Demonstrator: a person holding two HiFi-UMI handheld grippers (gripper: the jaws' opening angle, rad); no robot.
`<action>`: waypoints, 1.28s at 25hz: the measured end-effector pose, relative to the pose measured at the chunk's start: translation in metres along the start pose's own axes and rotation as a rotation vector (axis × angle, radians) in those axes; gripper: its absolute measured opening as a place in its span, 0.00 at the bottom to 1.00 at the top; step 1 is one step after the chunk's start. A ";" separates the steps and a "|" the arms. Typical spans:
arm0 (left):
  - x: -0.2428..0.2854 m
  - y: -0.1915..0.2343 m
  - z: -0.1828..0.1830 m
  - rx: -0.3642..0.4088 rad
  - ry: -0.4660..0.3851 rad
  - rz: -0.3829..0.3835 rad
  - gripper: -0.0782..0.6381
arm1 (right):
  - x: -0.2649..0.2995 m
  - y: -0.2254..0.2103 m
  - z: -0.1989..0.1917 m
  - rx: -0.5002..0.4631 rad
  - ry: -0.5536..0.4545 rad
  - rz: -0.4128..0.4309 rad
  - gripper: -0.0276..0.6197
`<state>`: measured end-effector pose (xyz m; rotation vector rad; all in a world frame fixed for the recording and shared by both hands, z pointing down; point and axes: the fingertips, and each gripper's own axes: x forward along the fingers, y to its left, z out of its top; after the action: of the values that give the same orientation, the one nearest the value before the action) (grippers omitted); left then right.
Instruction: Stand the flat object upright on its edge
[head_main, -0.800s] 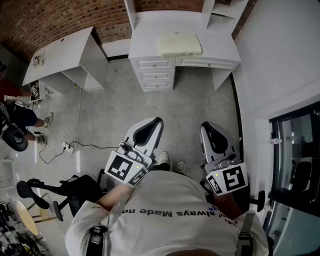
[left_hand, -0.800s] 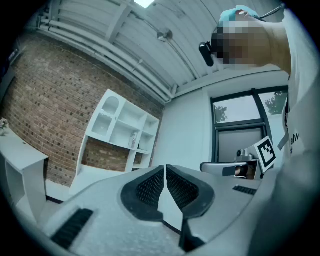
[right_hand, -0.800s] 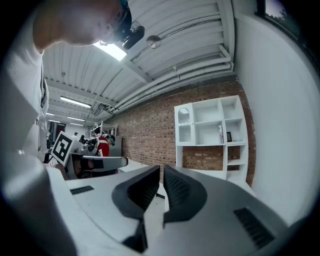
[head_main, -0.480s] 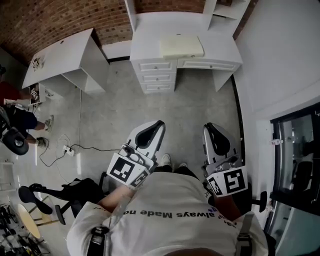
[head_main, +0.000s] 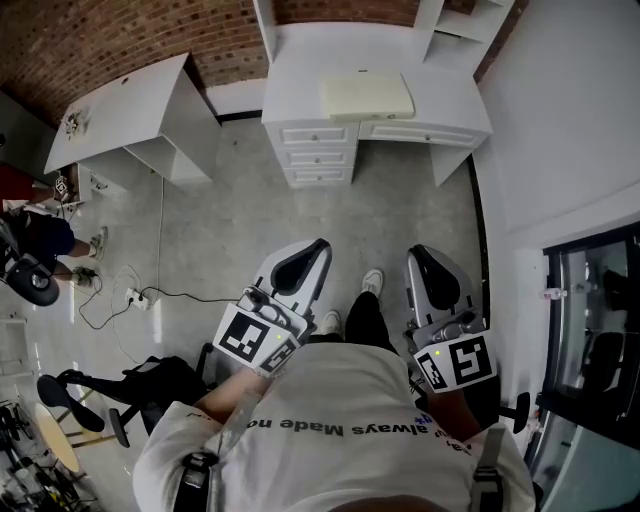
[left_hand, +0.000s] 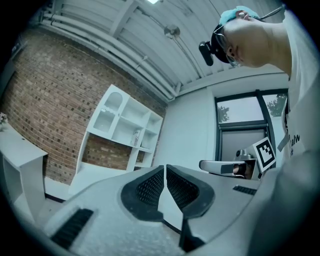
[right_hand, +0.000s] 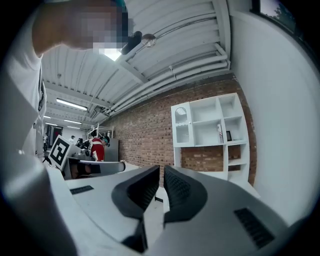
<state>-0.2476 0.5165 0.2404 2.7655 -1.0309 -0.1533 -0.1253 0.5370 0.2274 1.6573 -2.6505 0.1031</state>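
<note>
A flat cream-coloured object (head_main: 366, 95) lies on top of the white desk (head_main: 450, 95) at the far side of the room in the head view. My left gripper (head_main: 318, 246) is held near my waist, well short of the desk, jaws shut and empty. My right gripper (head_main: 413, 254) hangs beside it, also shut with nothing between the pads. In the left gripper view the left gripper (left_hand: 164, 172) points at the white shelf unit (left_hand: 125, 127). The right gripper (right_hand: 161, 175) in its own view faces the brick wall and the shelf unit (right_hand: 210, 130).
A second white desk (head_main: 120, 105) stands at the left. A power strip and cable (head_main: 135, 295) lie on the grey floor. A person (head_main: 35, 235) and chairs are at the far left. A dark glass door (head_main: 590, 340) is on the right. My shoe (head_main: 371, 281) steps forward.
I have walked slightly towards the desk; one foot has stepped forward between the grippers. Both grippers stay shut and keep their pose.
</note>
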 end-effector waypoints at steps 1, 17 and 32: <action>0.006 0.003 0.000 0.000 -0.001 0.003 0.14 | 0.005 -0.006 0.000 -0.001 0.000 0.003 0.09; 0.176 0.042 0.001 -0.019 -0.018 0.040 0.14 | 0.086 -0.159 0.007 -0.008 -0.015 0.049 0.09; 0.289 0.072 -0.008 -0.040 -0.016 0.103 0.14 | 0.143 -0.261 0.003 -0.033 0.016 0.115 0.09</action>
<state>-0.0741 0.2743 0.2540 2.6728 -1.1584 -0.1790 0.0471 0.2948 0.2437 1.4883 -2.7183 0.0734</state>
